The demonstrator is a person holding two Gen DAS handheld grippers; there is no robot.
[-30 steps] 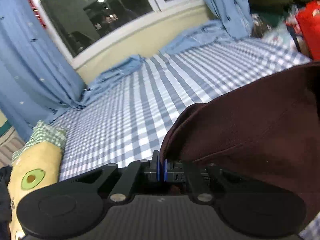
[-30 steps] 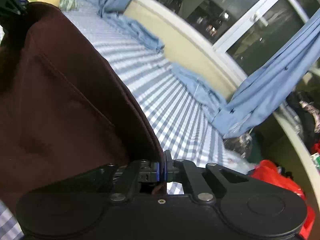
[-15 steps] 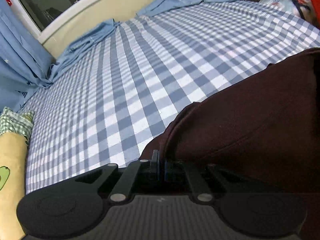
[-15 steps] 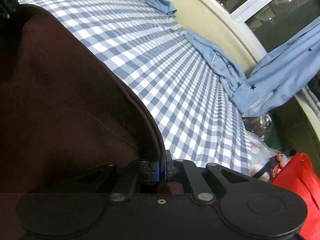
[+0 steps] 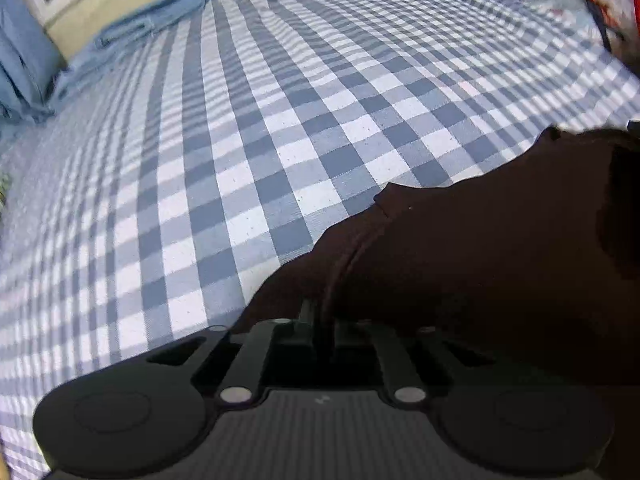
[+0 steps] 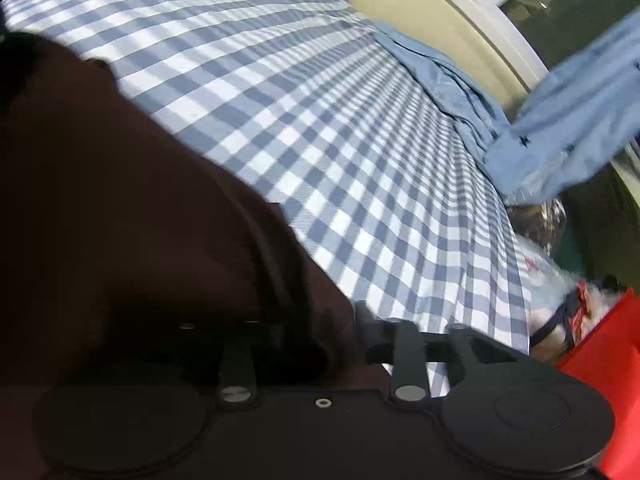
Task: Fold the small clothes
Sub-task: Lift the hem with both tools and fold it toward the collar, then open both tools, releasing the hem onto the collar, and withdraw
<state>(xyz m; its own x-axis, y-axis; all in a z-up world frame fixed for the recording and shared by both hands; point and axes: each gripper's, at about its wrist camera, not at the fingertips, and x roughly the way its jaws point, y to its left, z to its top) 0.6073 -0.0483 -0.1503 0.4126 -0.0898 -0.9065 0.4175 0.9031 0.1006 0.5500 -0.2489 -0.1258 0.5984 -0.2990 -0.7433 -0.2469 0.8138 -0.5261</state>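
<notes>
Dark maroon garment laid on the checked bed, both grippers letting go.

Nearest, the left gripper (image 5: 320, 320) has its jaws opening, a thick hemmed edge of the maroon garment (image 5: 480, 248) between them; the right gripper (image 6: 320, 324) is opening wider, its fingers clearly apart with the cloth's seamed edge in the gap and no pad pressing on it. The garment looks plain, heavy and very dark, with stitched bands along its border, lying on the blue-and-white checked bedsheet (image 5: 280, 120). Beyond it, crumpled light blue curtains (image 6: 560, 128) meet the cream wall (image 6: 440, 12) under the window.
</notes>
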